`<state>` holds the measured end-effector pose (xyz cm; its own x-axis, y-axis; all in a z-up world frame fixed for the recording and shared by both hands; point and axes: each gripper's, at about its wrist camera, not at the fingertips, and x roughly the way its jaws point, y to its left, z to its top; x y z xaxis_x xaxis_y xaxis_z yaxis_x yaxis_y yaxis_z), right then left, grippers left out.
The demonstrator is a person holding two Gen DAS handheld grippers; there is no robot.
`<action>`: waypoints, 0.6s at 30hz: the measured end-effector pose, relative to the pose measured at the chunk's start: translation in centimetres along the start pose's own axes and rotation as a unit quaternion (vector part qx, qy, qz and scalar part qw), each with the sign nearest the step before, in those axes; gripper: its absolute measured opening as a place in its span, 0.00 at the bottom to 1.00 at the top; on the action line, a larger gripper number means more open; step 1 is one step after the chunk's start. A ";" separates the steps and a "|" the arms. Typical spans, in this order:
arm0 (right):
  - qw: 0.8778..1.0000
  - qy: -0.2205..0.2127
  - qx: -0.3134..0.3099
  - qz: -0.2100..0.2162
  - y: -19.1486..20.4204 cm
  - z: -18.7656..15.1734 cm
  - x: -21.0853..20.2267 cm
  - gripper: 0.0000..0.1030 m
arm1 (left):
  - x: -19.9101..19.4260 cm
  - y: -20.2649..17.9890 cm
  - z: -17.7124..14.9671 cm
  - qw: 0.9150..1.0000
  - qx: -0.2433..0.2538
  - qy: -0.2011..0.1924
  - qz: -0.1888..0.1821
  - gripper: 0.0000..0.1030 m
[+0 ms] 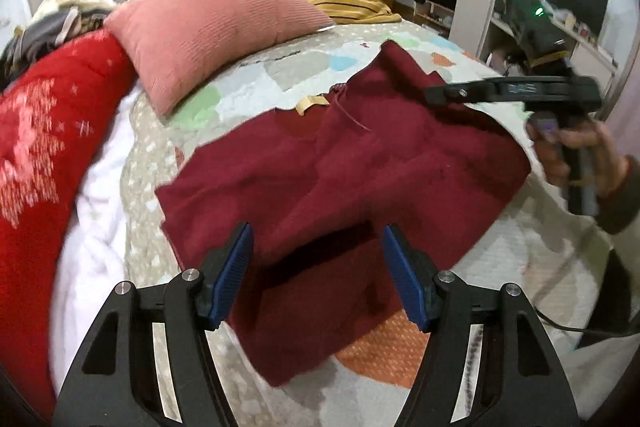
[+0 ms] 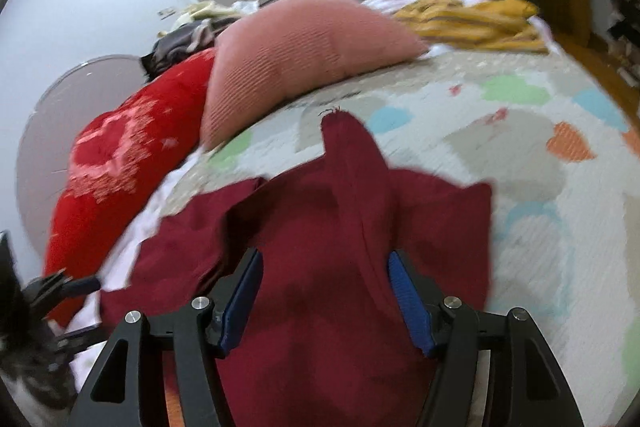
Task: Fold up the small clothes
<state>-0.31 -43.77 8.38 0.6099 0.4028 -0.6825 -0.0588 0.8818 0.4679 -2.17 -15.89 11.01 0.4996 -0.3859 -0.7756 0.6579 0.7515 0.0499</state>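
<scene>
Dark red garment (image 1: 340,163) spread flat on bed w/ patterned quilt (image 1: 256,75), pink pillow (image 1: 216,31) just beyond. Left gripper (image 1: 316,275) wide, pads clear of cloth, nothing clamped. Right gripper (image 2: 326,299) also wide over garment's near part, nothing pinched. Yellow striped clothes (image 1: 352,5) at far end of bed, well apart.

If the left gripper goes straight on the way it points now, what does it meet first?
Most likely the dark red garment spread on the bed: it fills the view between the open jaws of the left gripper. Nothing seems to stand in between, though depth is hard to judge.
</scene>
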 end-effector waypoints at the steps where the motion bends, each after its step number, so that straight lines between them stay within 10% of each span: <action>1: 1.000 0.010 -0.006 0.024 0.9 -0.4 0.2 0.61 | 0.4 0.0 0.3 1.000 0.003 0.000 0.009 0.65; 8: 0.994 -0.018 -0.087 -0.068 4.8 -1.2 0.4 0.61 | 6.2 5.7 2.2 0.989 -0.110 0.049 0.088 0.51; 12: 0.993 -0.025 -0.057 -0.096 2.5 -0.1 -0.1 0.61 | 6.1 10.3 1.2 0.971 -0.232 0.043 0.047 0.49; 18: 0.990 -0.012 -0.107 -0.088 3.3 -0.1 2.2 0.70 | 6.3 8.6 1.8 0.981 -0.185 0.041 0.037 0.50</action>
<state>0.78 -39.95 8.36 0.6441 0.2348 -0.7280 -0.1140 0.9706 0.2122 7.67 -12.81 7.63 0.4806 -0.2906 -0.8274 0.3641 0.9244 -0.1132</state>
